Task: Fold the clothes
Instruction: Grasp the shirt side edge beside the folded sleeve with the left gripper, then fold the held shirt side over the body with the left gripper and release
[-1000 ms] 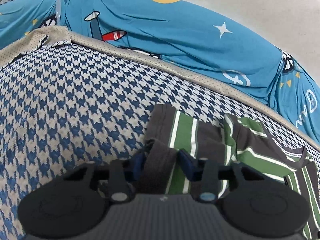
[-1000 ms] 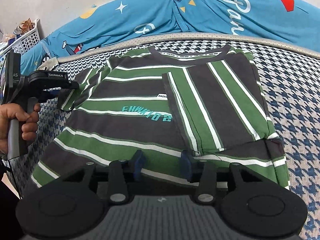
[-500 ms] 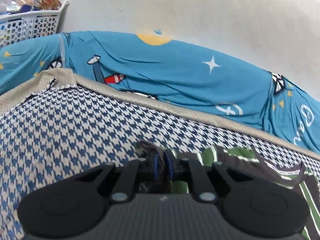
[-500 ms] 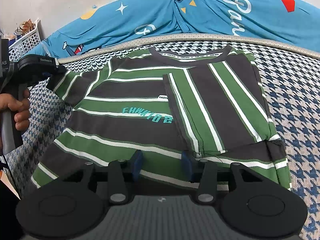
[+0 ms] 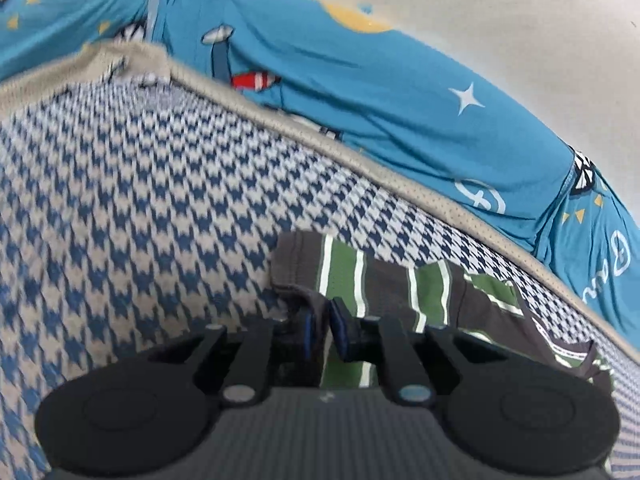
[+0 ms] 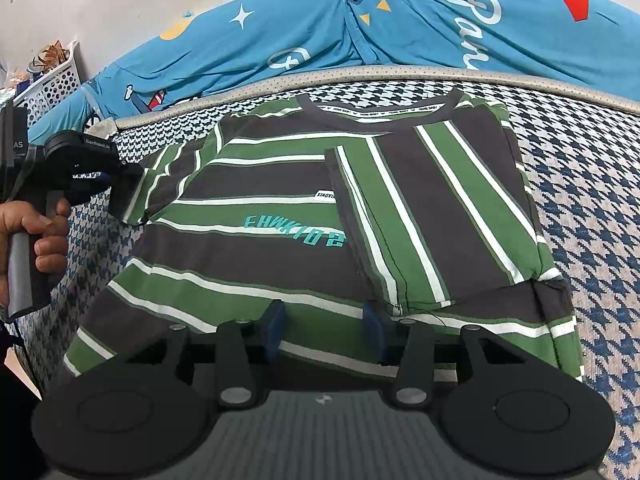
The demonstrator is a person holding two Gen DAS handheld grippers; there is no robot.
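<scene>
1. The bed (image 6: 592,184) wore a blue-and-white houndstooth cover with a beige border along its far edge.
2. Beyond that edge a teal quilt (image 6: 320,28) with stars and cartoon prints was bunched against a pale wall (image 6: 100,8).
3. Past the far left corner stood a white perforated basket (image 6: 56,84) with bright, unclear items in it.
4. The striped shirt (image 6: 260,248), green, charcoal and white, lay flat mid-bed, collar toward the far edge, its right part folded over the front.
5. The left gripper (image 5: 322,326), held in a hand (image 6: 40,232), was clamped on the shirt's left sleeve (image 5: 384,280) toward the bed's left edge.
6. The right gripper (image 6: 322,330) had its jaws apart over the shirt's hem near the bed's near edge; whether they touched the cloth was unclear.
</scene>
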